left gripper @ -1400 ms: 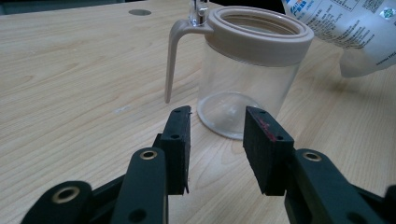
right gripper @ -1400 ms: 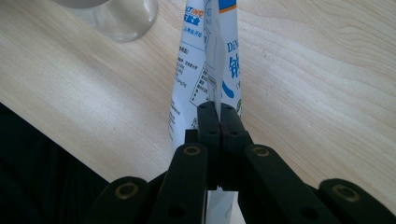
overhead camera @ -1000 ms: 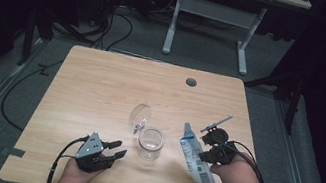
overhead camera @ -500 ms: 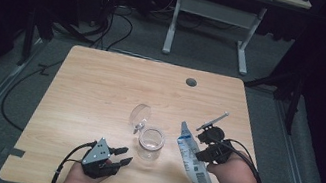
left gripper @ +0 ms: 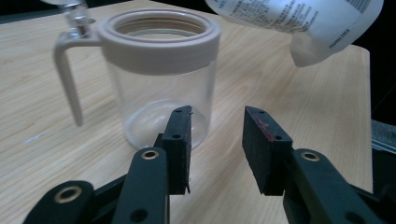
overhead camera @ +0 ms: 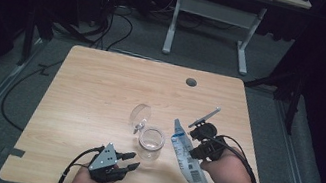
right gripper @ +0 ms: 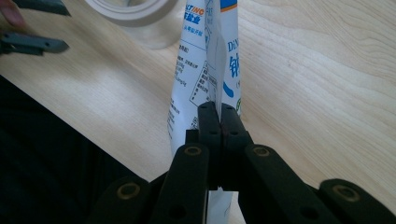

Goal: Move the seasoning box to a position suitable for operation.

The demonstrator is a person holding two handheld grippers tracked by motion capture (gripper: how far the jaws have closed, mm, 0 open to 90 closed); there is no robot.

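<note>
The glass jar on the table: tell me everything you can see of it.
The jar is clear, round and straight-walled, with a wide beige plastic collar around its open mouth and nothing visible inside. It stands upright on the wooden table, near the front edge. A beige arm drops from the collar, and its clear lid hangs open at the far side. The left gripper points at it with jaws apart, not touching. The white pouch hangs beside it.
</note>
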